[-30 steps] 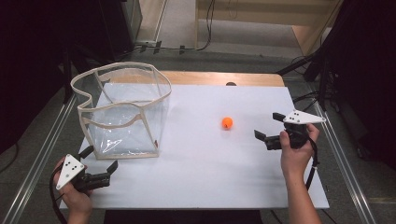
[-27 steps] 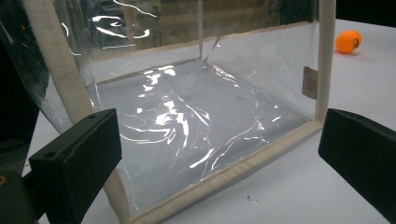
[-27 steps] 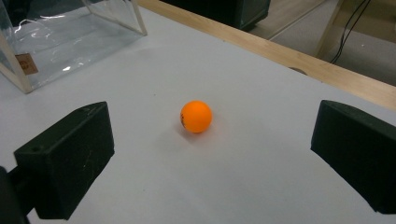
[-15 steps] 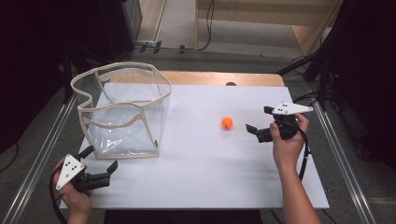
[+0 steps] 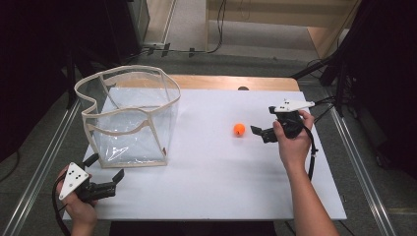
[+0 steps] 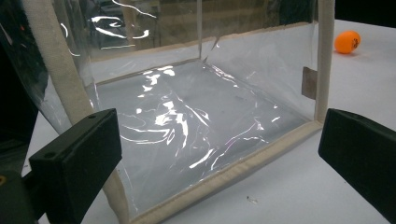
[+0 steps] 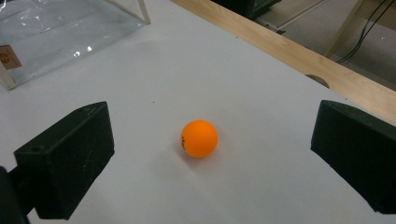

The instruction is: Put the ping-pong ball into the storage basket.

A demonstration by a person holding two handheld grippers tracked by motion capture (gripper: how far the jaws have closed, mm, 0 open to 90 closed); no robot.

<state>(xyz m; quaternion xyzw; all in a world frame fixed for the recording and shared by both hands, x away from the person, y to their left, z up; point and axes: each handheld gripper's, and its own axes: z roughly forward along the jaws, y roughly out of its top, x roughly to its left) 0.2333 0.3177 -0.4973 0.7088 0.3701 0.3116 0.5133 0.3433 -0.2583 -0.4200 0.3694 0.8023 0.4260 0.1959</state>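
Orange ball (image 5: 239, 129) lies untouched on the white bench (image 5: 221, 172), toward its right edge, just ahead of the right gripper (image 5: 259, 132), fingers wide. Pickup not yet done; presumably the clear bag (image 5: 129, 118) at the left edge awaits it. Left gripper (image 5: 105, 172) idle at the near-left corner, fingers wide; ball's print unreadable.

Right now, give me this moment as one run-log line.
right gripper: open, beside small orange ball | left gripper: open, before clear plastic bag | ball on white table

Each hand is gripping a black tool: the left gripper (image 5: 105, 173) and right gripper (image 5: 259, 132) are showing blocky black jaws, grey three-cornered dotted plates and trailing black cables; forearms bare.
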